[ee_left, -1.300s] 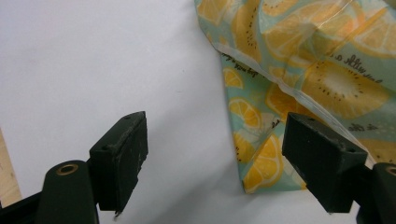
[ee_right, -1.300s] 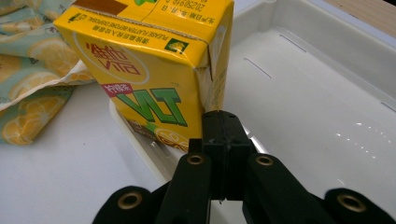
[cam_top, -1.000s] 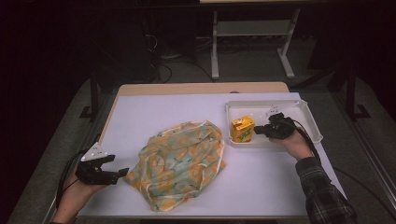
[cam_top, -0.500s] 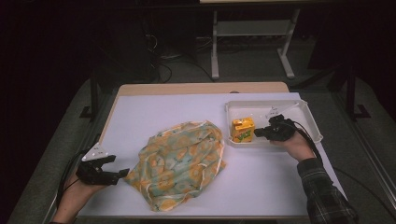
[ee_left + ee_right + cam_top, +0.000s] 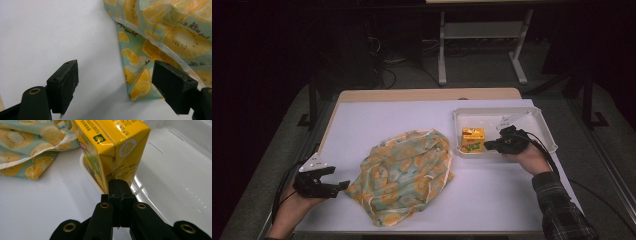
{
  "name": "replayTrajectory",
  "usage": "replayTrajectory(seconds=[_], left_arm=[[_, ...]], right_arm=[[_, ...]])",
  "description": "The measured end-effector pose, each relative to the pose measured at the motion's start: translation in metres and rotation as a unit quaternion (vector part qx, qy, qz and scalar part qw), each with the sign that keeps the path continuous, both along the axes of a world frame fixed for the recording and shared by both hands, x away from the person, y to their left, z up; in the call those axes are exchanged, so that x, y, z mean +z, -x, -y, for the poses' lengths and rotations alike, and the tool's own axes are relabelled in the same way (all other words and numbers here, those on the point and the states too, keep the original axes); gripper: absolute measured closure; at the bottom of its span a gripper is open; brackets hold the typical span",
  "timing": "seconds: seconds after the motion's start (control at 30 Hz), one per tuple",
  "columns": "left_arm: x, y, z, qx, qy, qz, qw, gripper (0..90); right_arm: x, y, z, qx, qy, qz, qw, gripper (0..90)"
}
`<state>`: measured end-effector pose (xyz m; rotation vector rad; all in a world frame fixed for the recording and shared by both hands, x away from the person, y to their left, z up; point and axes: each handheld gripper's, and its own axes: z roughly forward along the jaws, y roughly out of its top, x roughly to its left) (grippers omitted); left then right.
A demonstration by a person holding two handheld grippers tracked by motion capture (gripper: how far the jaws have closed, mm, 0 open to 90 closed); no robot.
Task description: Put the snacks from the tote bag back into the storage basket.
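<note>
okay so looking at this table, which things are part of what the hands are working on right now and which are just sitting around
In the job:
- yellow carton, standing in the white tray
- right gripper, jaws shut, tips at the carton
- fruit-print cloth
- left gripper, jaws open beside the cloth's corner

Lying about:
- metal stand on the floor beyond the table

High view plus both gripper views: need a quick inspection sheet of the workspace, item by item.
Surface: white table, bare around the items.
Job's things: yellow carton upright in the white tray at its left end; fruit-print cloth bag crumpled mid-table.
Clutter: nothing seen.
Grippers: left hand-held gripper open, jaws at the bag's corner, not touching it; right hand-held gripper shut, tips at the carton's lower edge.
Cables: one trails from each gripper along the forearms.
Surroundings: dark room, grey floor, table legs behind.
</note>
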<state>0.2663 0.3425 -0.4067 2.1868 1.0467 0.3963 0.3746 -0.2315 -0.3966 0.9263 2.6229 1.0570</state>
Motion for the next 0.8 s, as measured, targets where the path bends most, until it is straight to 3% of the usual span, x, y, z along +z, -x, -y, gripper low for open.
replayTrajectory(seconds=[0.23,0.57,0.8], left_arm=[[0.0,-0.001,0.0,0.005,0.002,-0.005,1.0,19.4],[0.0,-0.003,0.003,-0.003,-0.004,-0.003,1.0,19.4],[-0.001,-0.004,0.006,-0.009,-0.001,0.0,1.0,19.1]], right_arm=[[0.001,0.002,-0.001,-0.007,0.008,0.006,0.9999,88.1],[0.005,0.009,0.009,-0.067,0.012,0.02,0.9975,50.5],[0.007,0.026,0.014,-0.088,0.005,0.022,0.9958,37.7]])
